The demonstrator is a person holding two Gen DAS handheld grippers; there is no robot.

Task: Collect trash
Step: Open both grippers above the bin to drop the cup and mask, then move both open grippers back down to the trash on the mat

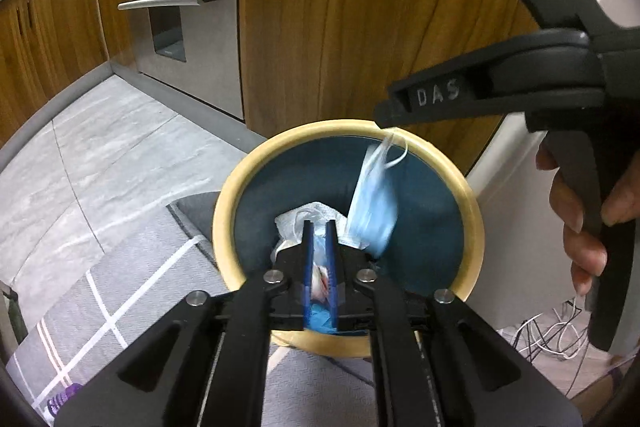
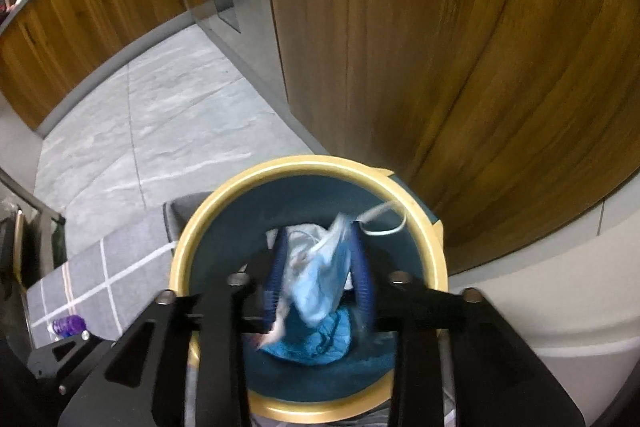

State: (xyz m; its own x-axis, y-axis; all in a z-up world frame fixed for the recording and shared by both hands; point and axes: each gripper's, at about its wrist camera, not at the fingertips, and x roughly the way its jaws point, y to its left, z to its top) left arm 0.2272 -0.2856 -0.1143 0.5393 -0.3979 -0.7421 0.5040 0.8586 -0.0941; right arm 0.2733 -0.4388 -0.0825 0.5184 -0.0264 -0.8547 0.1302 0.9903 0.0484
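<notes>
A round bin (image 1: 224,227) with a yellow rim and dark blue inside stands on the floor, also in the right wrist view (image 2: 180,255). My right gripper (image 2: 318,231) hangs over it, jaws apart. A blurred light blue face mask (image 2: 320,279) sits loose between its fingers, the ear loop (image 2: 384,223) trailing right. From the left wrist view, the mask (image 1: 372,203) hangs just under the right gripper (image 1: 386,115). My left gripper (image 1: 320,227) points into the bin with a narrow gap; white crumpled trash (image 1: 308,215) lies past its tips. Blue crumpled trash (image 2: 316,343) lies at the bottom.
Wooden cabinets (image 1: 360,27) and a steel oven (image 1: 192,27) rise close behind the bin. Grey tiles (image 1: 100,155) and a grey rug with white lines (image 1: 120,287) cover the floor. A purple bottle (image 2: 68,325) lies on the rug. White cables (image 1: 552,335) trail at right. A person's fingers (image 1: 580,227) grip the right handle.
</notes>
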